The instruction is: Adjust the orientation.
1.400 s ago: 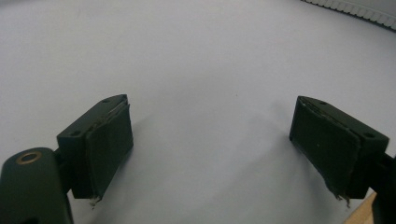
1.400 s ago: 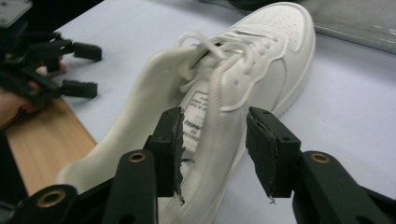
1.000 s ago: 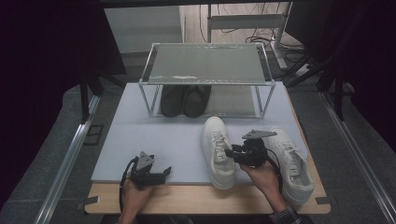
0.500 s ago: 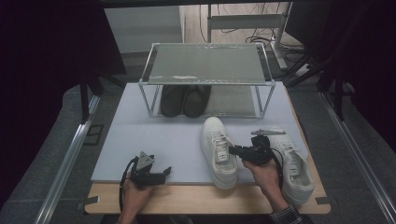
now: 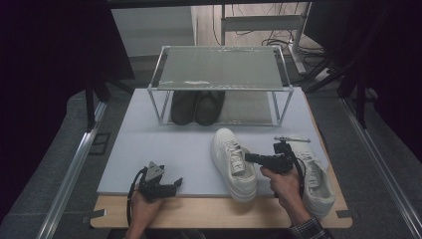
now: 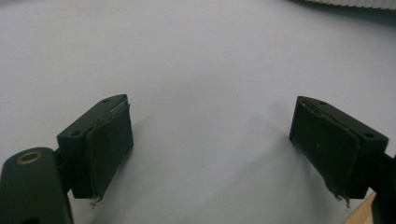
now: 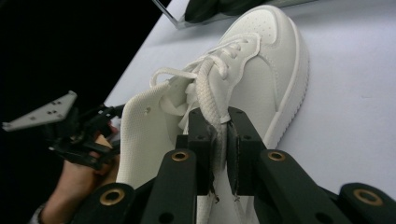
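High view, looking down on a pale tabletop (image 5: 164,144). At its far side, a metal-framed rack (image 5: 219,67), with a pair of dark shoes (image 5: 196,105) side by side beneath the shelf. Nearer, right of the middle, a white sneaker (image 5: 234,164) lying lengthwise, toe toward the rack, heel close to the near edge. Just beside it on the right, a second white sneaker (image 5: 316,174), partly covered by the person's right hand (image 5: 281,181).

Right hand-held gripper (image 5: 247,157): held level, pointing leftward across the gap between the two sneakers, tips over the lacing of the first one. Seen from the right gripper view, clamped on a thick white lace (image 7: 208,93) that rises from the sneaker's tongue and runs down between the two black pads. Jaws just now closing, nearly together, with only the lace pinched between them. Tongue pulled up and away from the shoe's opening, sole flat on the tabletop.

Left hand-held gripper (image 5: 176,183): resting low near the front left edge of the tabletop, well apart from both sneakers, pointing right. From the left gripper view, jaws spread wide, nothing between them but bare tabletop; pads frayed at the lower corners.
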`<state>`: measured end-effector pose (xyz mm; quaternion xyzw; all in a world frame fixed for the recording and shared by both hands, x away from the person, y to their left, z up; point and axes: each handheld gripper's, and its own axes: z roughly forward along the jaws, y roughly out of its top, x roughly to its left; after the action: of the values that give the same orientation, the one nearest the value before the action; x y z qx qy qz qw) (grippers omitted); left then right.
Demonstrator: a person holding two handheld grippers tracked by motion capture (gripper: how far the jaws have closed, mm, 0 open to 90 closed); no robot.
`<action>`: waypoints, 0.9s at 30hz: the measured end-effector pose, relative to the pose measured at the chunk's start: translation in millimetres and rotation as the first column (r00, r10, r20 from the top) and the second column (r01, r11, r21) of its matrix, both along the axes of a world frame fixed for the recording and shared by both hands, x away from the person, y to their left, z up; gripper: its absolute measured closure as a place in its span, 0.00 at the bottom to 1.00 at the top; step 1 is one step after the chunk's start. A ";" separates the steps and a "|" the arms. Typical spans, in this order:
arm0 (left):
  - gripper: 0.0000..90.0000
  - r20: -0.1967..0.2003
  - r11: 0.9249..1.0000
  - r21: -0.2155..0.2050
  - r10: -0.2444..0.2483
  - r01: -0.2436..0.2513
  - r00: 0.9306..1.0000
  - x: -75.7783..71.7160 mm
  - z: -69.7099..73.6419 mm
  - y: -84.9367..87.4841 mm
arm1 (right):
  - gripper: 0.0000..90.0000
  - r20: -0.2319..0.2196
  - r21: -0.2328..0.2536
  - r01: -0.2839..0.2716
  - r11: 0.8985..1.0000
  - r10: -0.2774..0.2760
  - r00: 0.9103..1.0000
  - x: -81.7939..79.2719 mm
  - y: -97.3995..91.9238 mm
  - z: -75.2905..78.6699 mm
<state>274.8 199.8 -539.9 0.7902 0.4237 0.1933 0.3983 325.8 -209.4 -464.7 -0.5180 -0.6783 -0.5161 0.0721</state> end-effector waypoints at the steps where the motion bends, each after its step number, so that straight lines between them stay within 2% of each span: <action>1: 0.14 0.000 1.000 0.000 0.000 0.000 1.000 0.0 0.0 0.0 | 0.91 -0.005 0.012 0.001 1.000 -0.001 1.000 0.3 -0.4 0.4; 13: 0.14 0.000 1.000 0.000 0.000 0.000 1.000 0.0 0.0 0.0 | 0.91 0.001 0.089 0.001 0.996 -0.001 1.000 4.3 -4.5 16.5; 20: 0.14 0.000 1.000 0.000 0.000 0.000 1.000 0.0 0.0 0.0 | 0.91 0.012 0.142 0.003 0.990 -0.004 1.000 6.7 -9.2 30.5; 27: 0.14 0.002 1.000 0.002 -0.001 0.001 1.000 0.1 0.0 0.0 | 0.91 0.026 0.162 0.003 0.987 -0.008 1.000 9.3 -10.8 46.3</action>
<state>274.9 199.9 -539.9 0.7906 0.4227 0.1942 0.3981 335.1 -220.2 -418.4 -0.5054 -0.6337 -0.5765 0.1035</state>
